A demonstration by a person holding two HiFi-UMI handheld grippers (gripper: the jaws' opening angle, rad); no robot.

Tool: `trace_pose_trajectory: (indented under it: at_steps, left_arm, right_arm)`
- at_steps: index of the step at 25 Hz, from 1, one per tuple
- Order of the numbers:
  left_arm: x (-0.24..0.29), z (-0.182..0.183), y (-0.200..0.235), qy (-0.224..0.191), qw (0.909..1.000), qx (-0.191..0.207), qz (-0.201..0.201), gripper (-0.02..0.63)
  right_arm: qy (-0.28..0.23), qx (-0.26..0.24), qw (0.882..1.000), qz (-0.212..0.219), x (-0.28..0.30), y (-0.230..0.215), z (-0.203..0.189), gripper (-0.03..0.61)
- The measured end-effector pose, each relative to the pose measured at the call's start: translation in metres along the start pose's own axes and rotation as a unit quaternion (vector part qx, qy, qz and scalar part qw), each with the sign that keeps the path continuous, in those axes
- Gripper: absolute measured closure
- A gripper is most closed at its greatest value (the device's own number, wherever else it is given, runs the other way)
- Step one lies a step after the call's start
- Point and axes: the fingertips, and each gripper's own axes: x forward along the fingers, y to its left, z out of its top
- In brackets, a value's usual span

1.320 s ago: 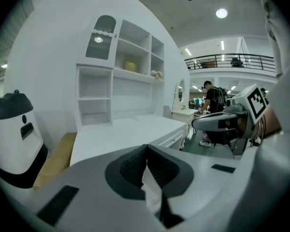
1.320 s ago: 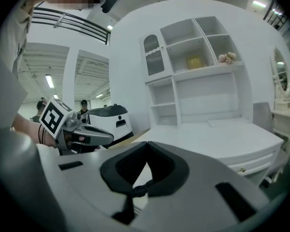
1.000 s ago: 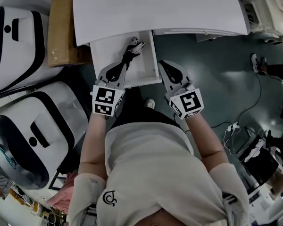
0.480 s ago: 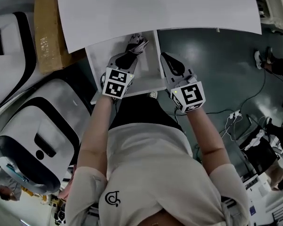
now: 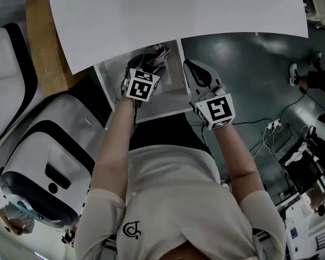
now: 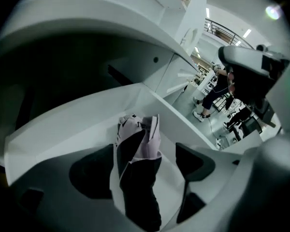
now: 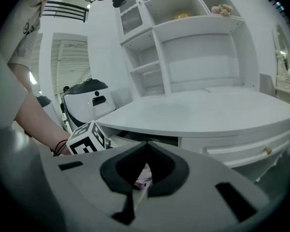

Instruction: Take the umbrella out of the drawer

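Umbrella (image 6: 135,149) lies folded inside the open drawer (image 5: 173,88) under the front edge of the desk (image 5: 179,15), not yet lifted. The left gripper (image 6: 142,173) is opening its jaws on either side of it, with no pad pressing. The right gripper (image 7: 145,153), clenched and empty, hangs beside the drawer's right wall. Grasping and lifting out are left.

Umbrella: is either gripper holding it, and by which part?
Nothing is held. The left gripper is opening its jaws around the umbrella without pressing it; the right gripper is shut, empty.
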Motion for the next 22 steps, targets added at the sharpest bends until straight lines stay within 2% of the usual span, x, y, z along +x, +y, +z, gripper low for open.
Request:
trace_pose_trajectory:
  at_steps: [9, 15, 18, 22]
  left_arm:
    - [0.040, -0.017, 0.008, 0.044, 0.9990, 0.001, 0.007, 0.196]
    - [0.047, -0.020, 0.015, 0.025, 0.9987, 0.010, 0.044, 0.203]
    - [0.048, -0.021, 0.024, 0.027, 0.9960, 0.024, 0.082, 0.296]
    - [0.047, -0.020, 0.029, 0.026, 0.9937, 0.035, 0.103, 0.325]
  right_arm:
    - [0.002, 0.023, 1.000, -0.019, 0.007, -0.012, -0.010, 0.572]
    - [0.011, 0.032, 0.999, 0.001, 0.008, -0.005, -0.018, 0.572]
    - [0.010, 0.028, 1.000, 0.007, 0.006, -0.006, -0.019, 0.572]
    - [0.005, 0.025, 1.000, 0.011, 0.007, -0.009, -0.018, 0.572]
